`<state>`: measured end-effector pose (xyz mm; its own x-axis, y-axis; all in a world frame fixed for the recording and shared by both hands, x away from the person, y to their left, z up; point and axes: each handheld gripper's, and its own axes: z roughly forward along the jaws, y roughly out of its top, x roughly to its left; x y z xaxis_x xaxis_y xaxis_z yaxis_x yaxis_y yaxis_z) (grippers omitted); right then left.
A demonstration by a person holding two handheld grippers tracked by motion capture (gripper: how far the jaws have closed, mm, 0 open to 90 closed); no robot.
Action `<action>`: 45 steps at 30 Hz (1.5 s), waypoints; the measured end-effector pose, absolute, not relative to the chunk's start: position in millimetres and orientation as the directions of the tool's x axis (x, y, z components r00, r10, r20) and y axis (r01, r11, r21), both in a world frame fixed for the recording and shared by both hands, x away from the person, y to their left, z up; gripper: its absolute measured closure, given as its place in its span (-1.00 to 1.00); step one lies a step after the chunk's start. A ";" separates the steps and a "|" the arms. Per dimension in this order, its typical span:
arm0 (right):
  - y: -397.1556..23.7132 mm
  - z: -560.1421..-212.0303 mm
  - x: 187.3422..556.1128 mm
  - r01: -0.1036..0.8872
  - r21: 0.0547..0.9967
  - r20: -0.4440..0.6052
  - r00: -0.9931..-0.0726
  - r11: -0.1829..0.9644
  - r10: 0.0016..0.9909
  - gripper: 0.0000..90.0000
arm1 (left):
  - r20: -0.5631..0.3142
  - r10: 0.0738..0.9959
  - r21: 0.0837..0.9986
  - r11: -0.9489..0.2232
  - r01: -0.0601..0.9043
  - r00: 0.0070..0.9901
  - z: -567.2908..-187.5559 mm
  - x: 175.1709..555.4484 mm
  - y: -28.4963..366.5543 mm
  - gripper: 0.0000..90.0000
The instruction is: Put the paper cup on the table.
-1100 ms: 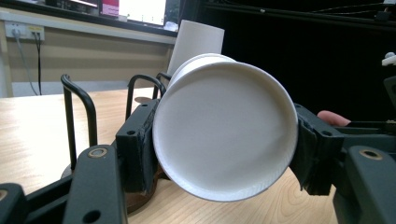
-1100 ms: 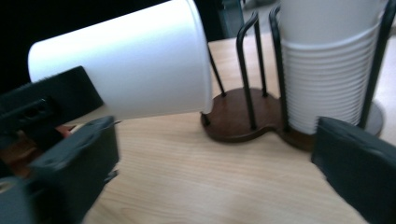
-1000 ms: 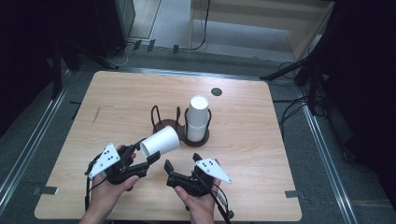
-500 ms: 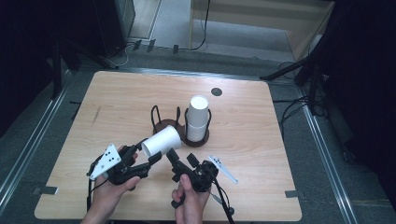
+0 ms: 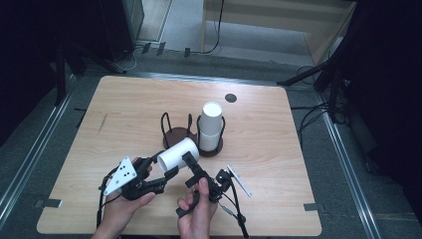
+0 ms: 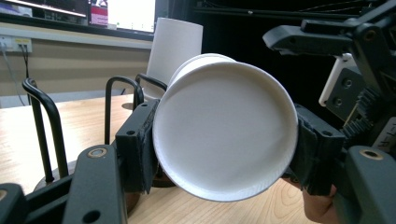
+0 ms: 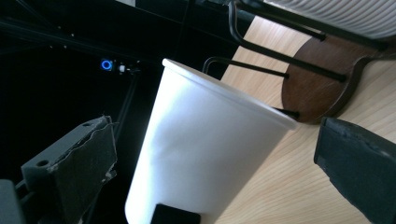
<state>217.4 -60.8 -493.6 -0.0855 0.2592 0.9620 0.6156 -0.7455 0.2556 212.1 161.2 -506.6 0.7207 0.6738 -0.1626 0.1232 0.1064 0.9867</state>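
A white paper cup [image 5: 179,153] lies tilted on its side above the table's front, base toward the person. My left gripper [image 5: 164,165] is shut on the cup's base end; in the left gripper view the round bottom [image 6: 224,140] sits squeezed between both pads. My right gripper [image 5: 192,167], turned on its side, stands open with its jaws on either side of the cup body [image 7: 205,149], both pads apart from it. Just behind stands a dark wooden two-ring holder [image 5: 175,135]: the left ring is empty, and the right ring holds a stack of white cups [image 5: 211,124].
A small black round mark [image 5: 230,98] lies on the wooden table [image 5: 124,114] beyond the holder. The holder's black wire hoops [image 6: 42,121] rise close to the held cup. Cables trail from both grippers over the front edge. Metal floor rails flank the table.
My right gripper has swung up from the table and rolled onto its side, bringing its open jaws around the cup. The left gripper and cup have stayed almost in place.
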 end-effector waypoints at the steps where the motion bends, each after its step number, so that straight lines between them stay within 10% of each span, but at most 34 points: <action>1: -60.4 -493.9 217.9 0.619 0.248 0.964 -0.082 -0.745 0.253 -1.00 | -0.161 0.673 0.987 0.105 0.122 0.722 -506.8 212.0 160.5 -0.22; 19: -53.8 -504.3 232.9 0.640 0.144 0.988 -0.047 -0.755 0.148 -1.00 | -0.124 0.658 0.992 0.064 0.108 0.742 -507.3 208.1 151.2 -0.22; 27: -54.4 -506.3 234.0 0.631 0.132 0.991 -0.059 -0.764 0.123 -0.58 | -0.125 0.652 0.991 0.053 0.119 0.748 -507.7 207.9 150.5 -0.24; 45: -70.3 -503.9 235.1 0.488 0.441 0.897 -0.215 -0.753 0.386 -0.43 | -0.137 0.775 0.979 0.014 0.201 0.617 -507.1 206.3 166.2 -0.77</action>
<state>235.1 -70.3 -503.9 -0.2153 0.3856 0.8972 0.4880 -0.7533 0.4409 206.3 166.2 -507.1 0.6168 0.7750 -0.1374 0.2012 0.0135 0.9795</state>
